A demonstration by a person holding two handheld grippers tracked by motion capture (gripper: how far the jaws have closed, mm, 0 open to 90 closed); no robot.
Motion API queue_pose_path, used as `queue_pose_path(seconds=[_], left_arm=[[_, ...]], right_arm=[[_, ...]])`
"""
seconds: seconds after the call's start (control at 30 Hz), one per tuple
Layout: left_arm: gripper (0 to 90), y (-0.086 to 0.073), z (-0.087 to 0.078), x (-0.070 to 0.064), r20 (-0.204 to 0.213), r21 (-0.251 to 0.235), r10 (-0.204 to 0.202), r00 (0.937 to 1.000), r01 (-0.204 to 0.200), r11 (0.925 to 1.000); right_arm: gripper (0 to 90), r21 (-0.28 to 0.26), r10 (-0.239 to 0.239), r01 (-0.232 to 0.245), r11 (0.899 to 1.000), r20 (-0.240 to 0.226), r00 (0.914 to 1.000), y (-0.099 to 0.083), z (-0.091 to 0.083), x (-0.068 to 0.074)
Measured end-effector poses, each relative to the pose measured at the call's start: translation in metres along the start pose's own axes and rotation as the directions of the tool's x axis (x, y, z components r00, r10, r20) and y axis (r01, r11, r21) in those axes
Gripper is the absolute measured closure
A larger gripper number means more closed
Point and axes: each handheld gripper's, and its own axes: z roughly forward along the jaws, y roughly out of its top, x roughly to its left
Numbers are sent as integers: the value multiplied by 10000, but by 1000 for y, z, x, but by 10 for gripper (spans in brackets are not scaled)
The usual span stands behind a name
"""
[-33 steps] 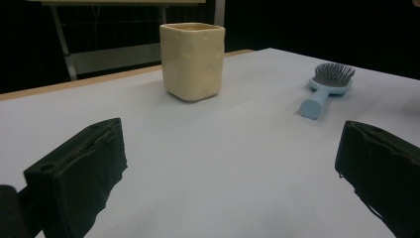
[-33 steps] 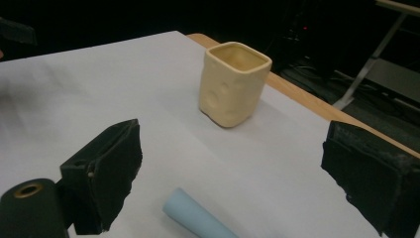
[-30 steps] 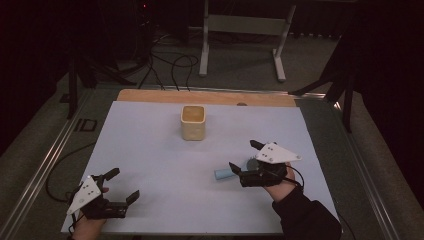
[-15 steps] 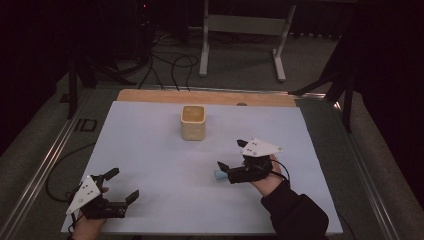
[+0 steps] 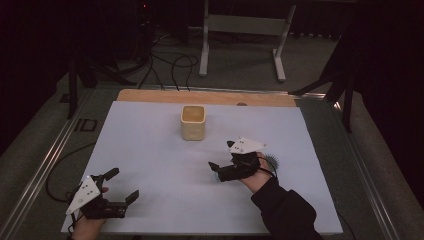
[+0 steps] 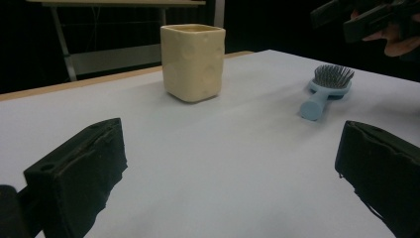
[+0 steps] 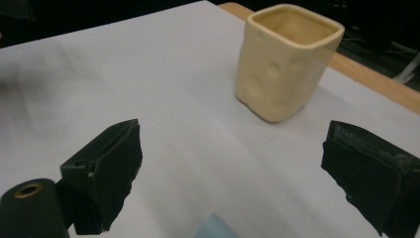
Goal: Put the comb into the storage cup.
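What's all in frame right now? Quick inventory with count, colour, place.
cup: 1, pale yellow, square, upright, far centre of the sheet
hairbrush: 1, light blue, lying flat under the right gripper, bristles up
sheet: 1, white, covers the table
wooden strip: 1, tan, along the sheet's far edge
metal stand: 1, grey, on the floor behind the table
left gripper: 1, black, near left corner, open
right gripper: 1, black, above the hairbrush handle, open

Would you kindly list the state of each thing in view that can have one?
Cup: upright on the table, nothing visible inside it.
Hairbrush: lying flat, bristles up, untouched.
Right gripper: open, above the hairbrush handle, holding nothing.
Left gripper: open, low over the table, holding nothing.
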Motion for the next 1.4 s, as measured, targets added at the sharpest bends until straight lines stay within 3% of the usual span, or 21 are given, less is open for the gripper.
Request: queue_pose_path(seconds=[0.03,0.4,0.5,0.83,1.07,1.3,1.4], left_arm=[[0,0,0,0,15,-15,3,10000,-3,10000],[0,0,1,0,31,15,16,10000,-16,10000],[0,0,0,0,19,20,23,10000,-23,10000],[0,0,1,0,35,22,13,10000,-13,10000],[0,0,1,-1,40,20,23,10000,-23,10000],[0,0,1,0,45,40,9,10000,-9,10000],[0,0,1,0,46,28,13,10000,-13,10000]], right_arm=[[86,126,123,-123,9998,-9,9999,-3,8,-1],[88,750,315,-312,9967,-25,9995,-13,28,-2],[140,831,418,-418,9957,8,9991,-15,33,-3],[459,1380,429,-432,9895,49,9991,-21,45,-6],[696,1807,483,-566,9819,504,9976,-22,51,-10],[879,2225,687,-801,9716,589,9959,-23,55,-14],[900,2388,688,-817,9676,617,9957,-23,57,-15]])
